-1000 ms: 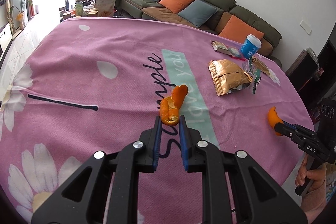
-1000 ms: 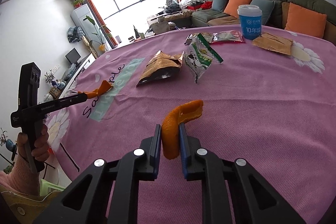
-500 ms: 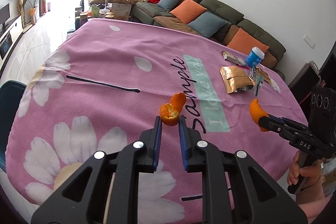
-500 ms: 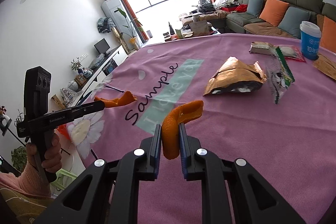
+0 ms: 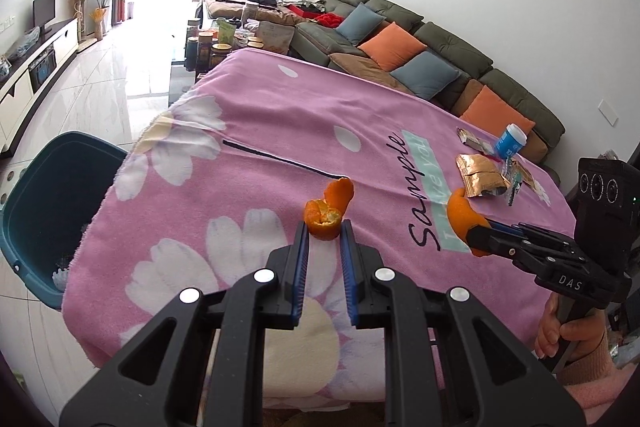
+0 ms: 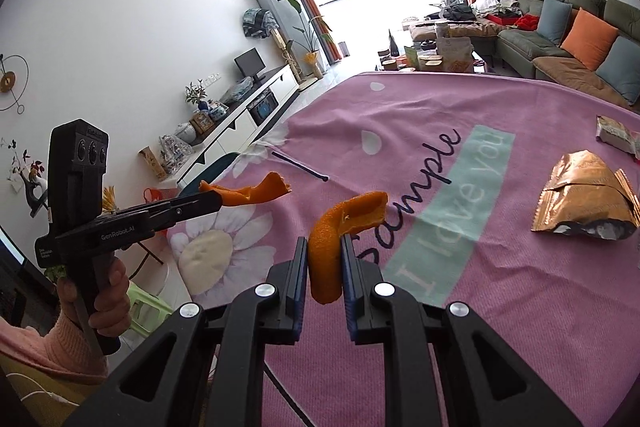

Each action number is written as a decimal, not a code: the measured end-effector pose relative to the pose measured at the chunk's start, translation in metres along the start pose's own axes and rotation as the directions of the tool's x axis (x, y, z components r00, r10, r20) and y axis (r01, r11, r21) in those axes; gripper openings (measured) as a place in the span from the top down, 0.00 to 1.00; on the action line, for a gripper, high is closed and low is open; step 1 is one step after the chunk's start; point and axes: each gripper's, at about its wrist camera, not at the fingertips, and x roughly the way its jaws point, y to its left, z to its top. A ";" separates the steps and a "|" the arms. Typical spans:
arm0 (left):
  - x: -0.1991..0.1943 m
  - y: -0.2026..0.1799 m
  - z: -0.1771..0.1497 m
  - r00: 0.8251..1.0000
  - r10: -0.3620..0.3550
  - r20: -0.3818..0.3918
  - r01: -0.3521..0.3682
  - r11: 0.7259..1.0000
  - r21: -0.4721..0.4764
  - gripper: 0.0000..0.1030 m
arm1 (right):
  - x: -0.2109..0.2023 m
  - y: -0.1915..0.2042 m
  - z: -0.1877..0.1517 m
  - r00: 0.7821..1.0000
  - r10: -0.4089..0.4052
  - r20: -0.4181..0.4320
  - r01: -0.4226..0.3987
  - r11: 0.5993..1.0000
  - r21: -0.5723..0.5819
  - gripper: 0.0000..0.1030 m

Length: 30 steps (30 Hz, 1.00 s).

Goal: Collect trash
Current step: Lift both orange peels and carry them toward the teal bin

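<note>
My left gripper (image 5: 324, 233) is shut on a curled piece of orange peel (image 5: 328, 213), held above the pink flowered tablecloth (image 5: 280, 131). In the right wrist view the same left gripper (image 6: 216, 201) shows at the left with its peel (image 6: 256, 191) sticking out. A second orange peel (image 6: 340, 235) is clamped in my right gripper (image 6: 325, 253), also seen at the right of the left wrist view (image 5: 472, 235). A dark teal bin (image 5: 52, 203) stands on the floor at the table's left corner, beyond and left of both grippers.
A gold foil wrapper (image 6: 584, 199), other snack wrappers (image 5: 476, 143) and a blue paper cup (image 5: 510, 141) lie at the table's far right. A green sofa with cushions (image 5: 420, 67) runs behind. A green stool (image 6: 150, 307) and a TV cabinet (image 6: 248, 111) stand left.
Both grippers, each still holding its peel, have swung left across the table toward its corner. The teal bin has come into the left wrist view and the wrappers have slid to the right.
</note>
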 end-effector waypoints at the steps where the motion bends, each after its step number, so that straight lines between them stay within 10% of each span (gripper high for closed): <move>1: -0.004 0.005 -0.001 1.000 0.007 0.004 -0.007 1.000 -0.007 0.84 | 0.003 0.004 0.002 1.000 0.009 -0.004 -0.009 1.000 -0.008 0.86; 30: -0.095 0.118 0.000 0.959 0.246 0.139 -0.214 0.953 -0.212 0.84 | 0.102 0.122 0.056 0.965 0.215 -0.149 -0.246 0.941 -0.232 0.86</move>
